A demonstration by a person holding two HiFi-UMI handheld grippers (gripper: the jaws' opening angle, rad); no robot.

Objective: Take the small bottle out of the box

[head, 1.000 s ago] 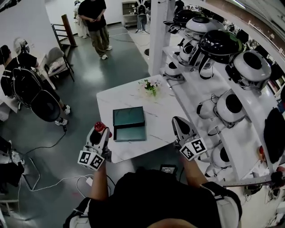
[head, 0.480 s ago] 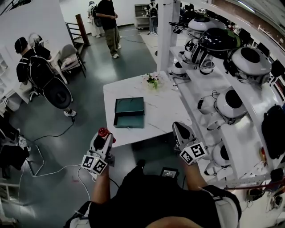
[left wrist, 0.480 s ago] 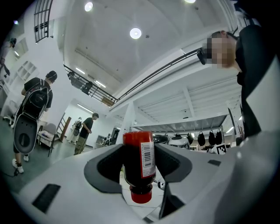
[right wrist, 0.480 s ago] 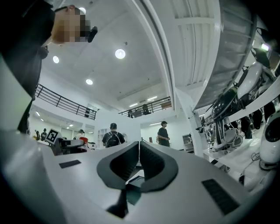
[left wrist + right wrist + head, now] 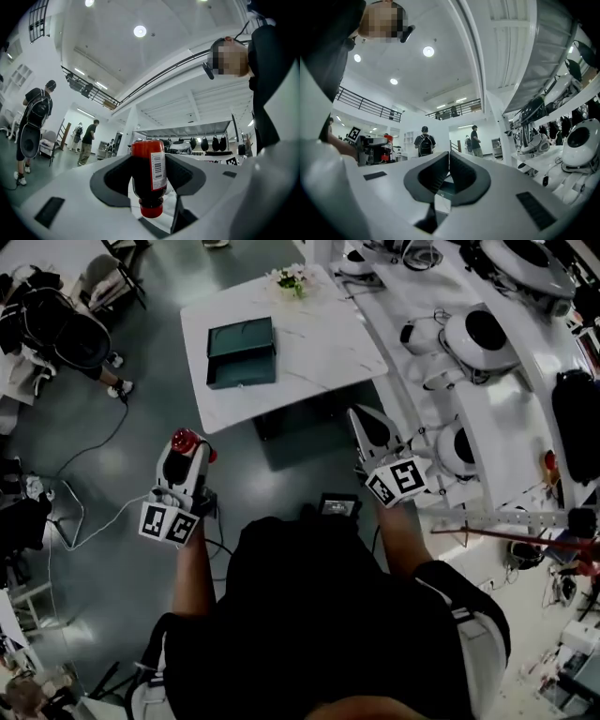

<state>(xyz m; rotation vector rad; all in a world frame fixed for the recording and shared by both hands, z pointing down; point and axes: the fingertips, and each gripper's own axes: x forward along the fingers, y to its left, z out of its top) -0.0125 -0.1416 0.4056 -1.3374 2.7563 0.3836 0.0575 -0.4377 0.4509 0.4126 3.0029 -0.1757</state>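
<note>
A black top [image 5: 319, 615], and white left tongs [image 5: 190, 448] and right tongs [image 5: 362, 420] bearing black-and-white marker cubes [image 5: 397, 478]

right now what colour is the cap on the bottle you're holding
Red. The cap of the bottle shows best in the left gripper view.

We see the small bottle [image 5: 147, 173] red at both ends, dark in the middle, with a white barcode label, the box [image 5: 242, 352] dark teal, the tabletop [image 5: 323, 348] white with faint grey veining, the floor [image 5: 103, 474] dark grey.
</note>
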